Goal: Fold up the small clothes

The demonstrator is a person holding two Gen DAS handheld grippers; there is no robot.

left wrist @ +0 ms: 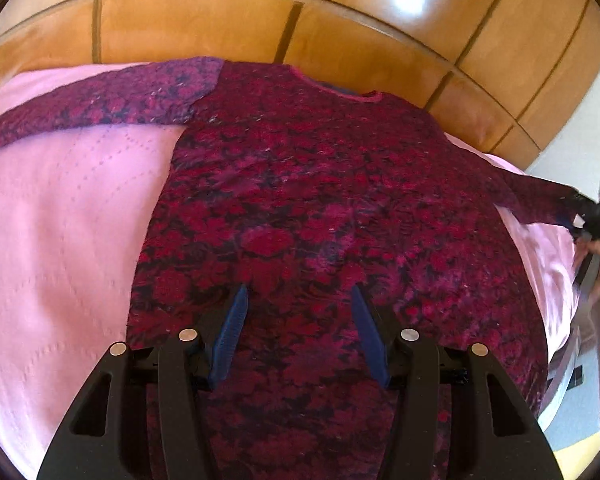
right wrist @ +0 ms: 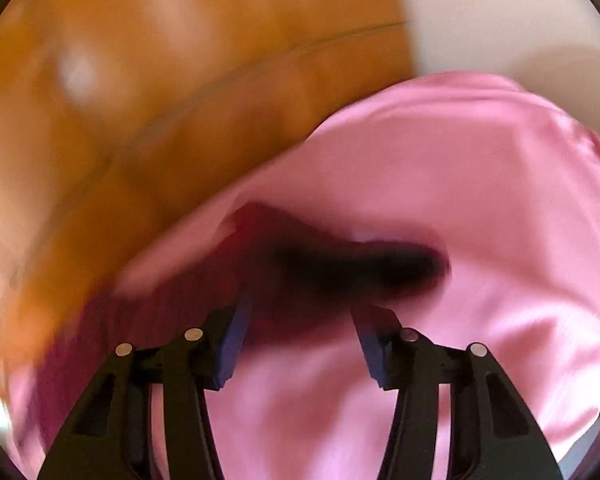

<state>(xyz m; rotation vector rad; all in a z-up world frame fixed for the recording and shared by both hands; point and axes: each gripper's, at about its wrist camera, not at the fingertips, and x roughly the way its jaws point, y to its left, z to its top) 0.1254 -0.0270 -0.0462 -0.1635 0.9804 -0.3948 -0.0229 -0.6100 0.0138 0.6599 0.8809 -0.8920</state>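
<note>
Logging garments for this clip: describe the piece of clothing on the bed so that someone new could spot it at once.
Start at the glossy wooden headboard; below it lies a pale pink quilted bedspread. Spread flat on that is a long-sleeved top, neckline toward the headboard, sleeves stretched to both sides. Its dark red and magenta floral print is the only patterned fabric there.

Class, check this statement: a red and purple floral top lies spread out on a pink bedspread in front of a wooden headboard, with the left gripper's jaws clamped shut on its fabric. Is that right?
Not quite. The left gripper is not clamped: in the left wrist view its blue pads stand apart above the floral top, pinching nothing. The rest holds: the top lies spread on the pink bedspread before the wooden headboard.
</note>
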